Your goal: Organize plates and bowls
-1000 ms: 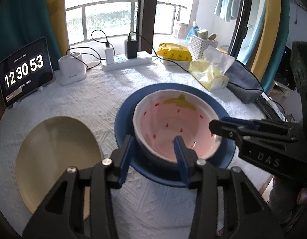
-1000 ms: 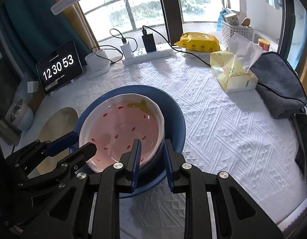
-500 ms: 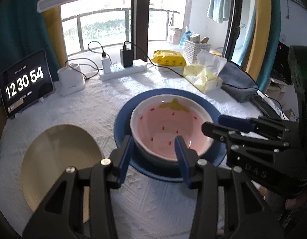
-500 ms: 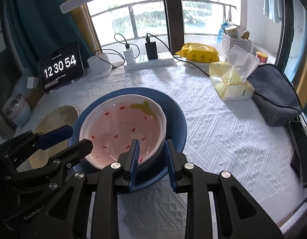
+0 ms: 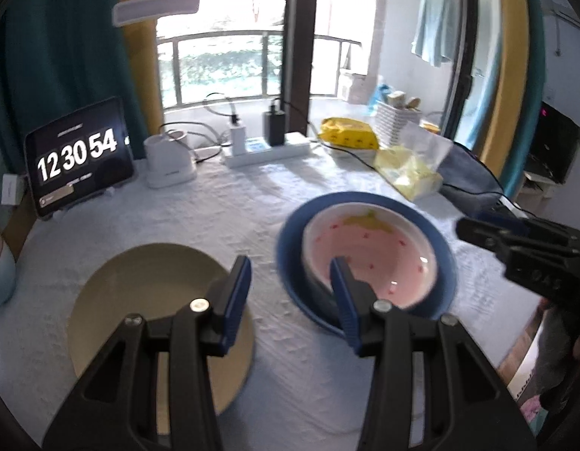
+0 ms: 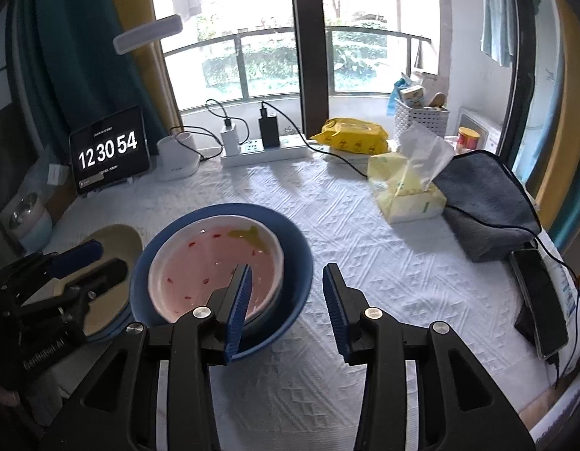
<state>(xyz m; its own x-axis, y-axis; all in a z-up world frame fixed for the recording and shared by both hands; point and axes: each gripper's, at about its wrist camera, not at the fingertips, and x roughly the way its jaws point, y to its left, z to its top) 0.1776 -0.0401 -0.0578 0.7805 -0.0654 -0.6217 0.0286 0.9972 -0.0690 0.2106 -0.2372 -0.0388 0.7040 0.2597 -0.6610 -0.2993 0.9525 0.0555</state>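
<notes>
Right wrist view takes in the round table (image 6: 365, 263) under its white textured cloth, where the crockery is gathered toward the near left edge, probably so both hands can reach it without stretching. On that cloth sits the blue plate (image 6: 297, 263), and the pink strawberry bowl (image 6: 199, 263) rests inside it, nested and upright, which reads as one stacking step already done. To their left lies the tan plate (image 5: 139, 282), flat on the cloth and just beside the blue one, not yet joined to the stack by my judgement. The right gripper (image 6: 286, 300) has just been opening; its jaws now stand moderately apart with nothing between them, the left finger hanging over the bowl's near rim and the right finger over bare cloth beyond the blue plate, so the stack lies below and to the left of the gap. In the left wrist view the left gripper (image 5: 290, 293) also stands partly open and empty, its gap over the strip of cloth between the tan plate and the blue plate, one finger above each. Both look like released, hovering tools.
</notes>
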